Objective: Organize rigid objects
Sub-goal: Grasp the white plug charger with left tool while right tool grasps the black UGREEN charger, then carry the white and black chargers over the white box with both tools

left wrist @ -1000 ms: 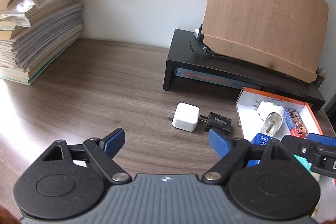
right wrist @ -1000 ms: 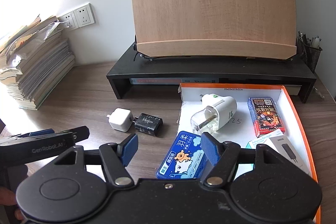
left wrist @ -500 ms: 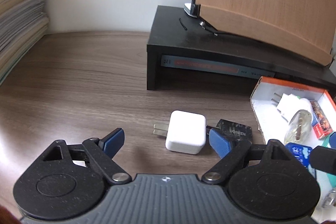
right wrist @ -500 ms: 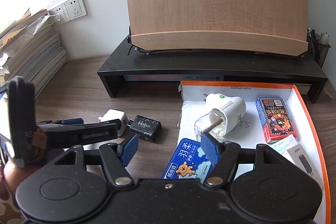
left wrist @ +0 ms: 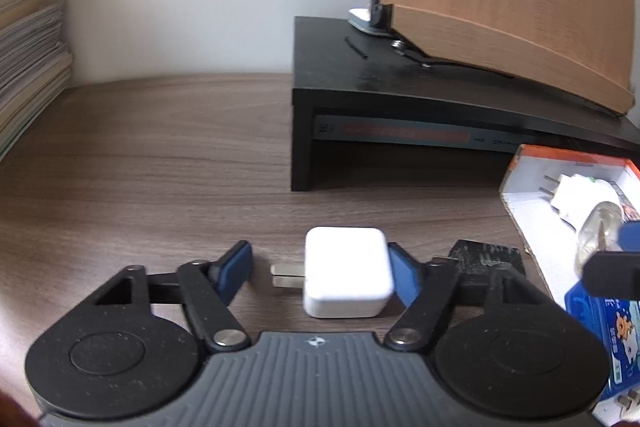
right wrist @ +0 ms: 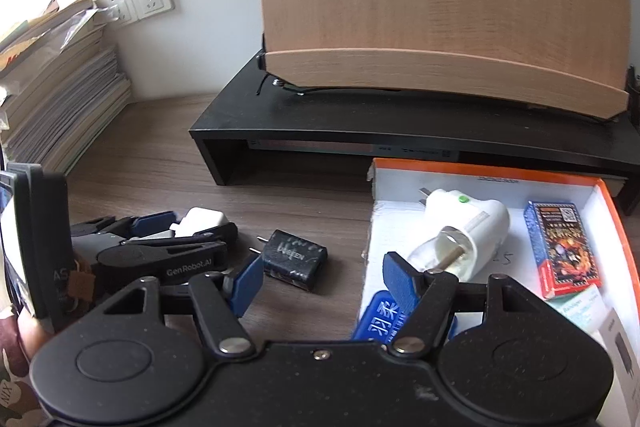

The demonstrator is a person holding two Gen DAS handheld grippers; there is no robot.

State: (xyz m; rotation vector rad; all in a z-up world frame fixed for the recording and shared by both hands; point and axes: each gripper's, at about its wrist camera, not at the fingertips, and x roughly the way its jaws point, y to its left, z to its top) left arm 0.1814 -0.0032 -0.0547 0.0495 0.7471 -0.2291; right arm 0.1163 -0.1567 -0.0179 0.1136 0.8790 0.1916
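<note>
A white charger cube [left wrist: 346, 271] lies on the wooden desk with its prongs pointing left. My left gripper [left wrist: 320, 273] is open around it; the right blue pad [left wrist: 402, 279] touches the cube, the left pad [left wrist: 236, 269] stands apart. The right wrist view shows the same cube [right wrist: 200, 221] between the left gripper's fingers. A black charger [right wrist: 294, 259] lies just right of it, also seen in the left wrist view [left wrist: 486, 257]. My right gripper [right wrist: 322, 287] is open and empty, above the desk by the orange-rimmed box [right wrist: 480, 175].
The box holds a white plug adapter [right wrist: 464, 231], a card pack [right wrist: 560, 243] and a blue tin [right wrist: 380, 319] at its near left corner. A black monitor riser [right wrist: 400, 123] with a wooden board stands behind. A paper stack [right wrist: 56, 87] sits at left.
My left gripper has moved forward and down until the white charger sits between its fingers. My right gripper drifted slightly forward and stayed open.
</note>
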